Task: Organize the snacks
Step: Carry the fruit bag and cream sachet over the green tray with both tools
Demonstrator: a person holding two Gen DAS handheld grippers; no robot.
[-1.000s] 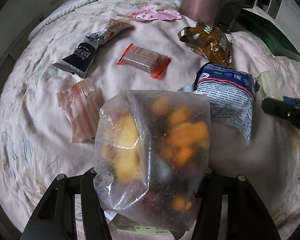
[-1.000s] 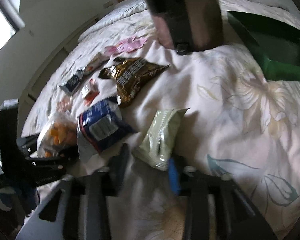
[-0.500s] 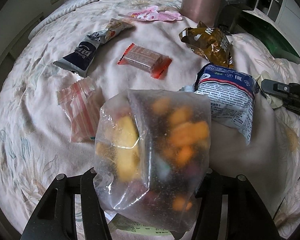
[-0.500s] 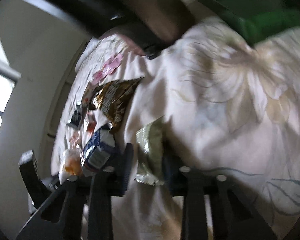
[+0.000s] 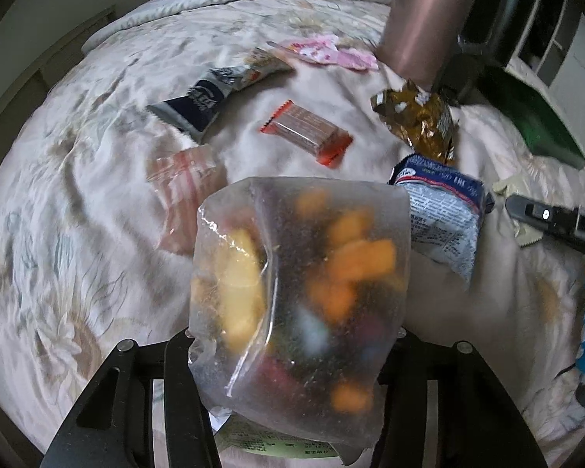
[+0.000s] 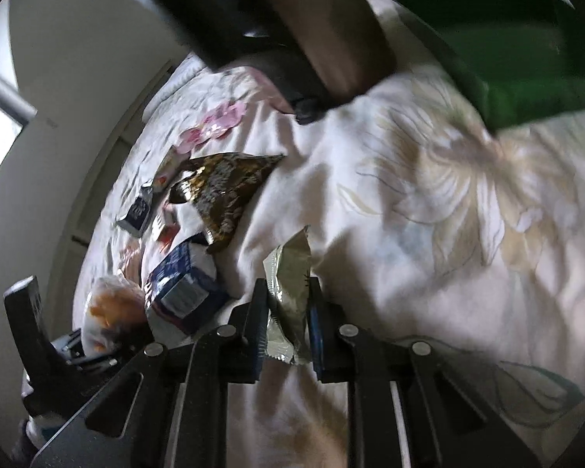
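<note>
My left fingers (image 5: pixel 288 355) closing, pressing clear bag of orange and yellow snacks (image 5: pixel 300 273), held above bed (image 5: pixel 78 234). My right fingers (image 6: pixel 288 312) clamped on pale green packet (image 6: pixel 288 284). Blue-white pack (image 5: pixel 440 214), gold bag (image 5: pixel 421 124), red-end bar (image 5: pixel 306 132) lying on bed nearby.
</note>
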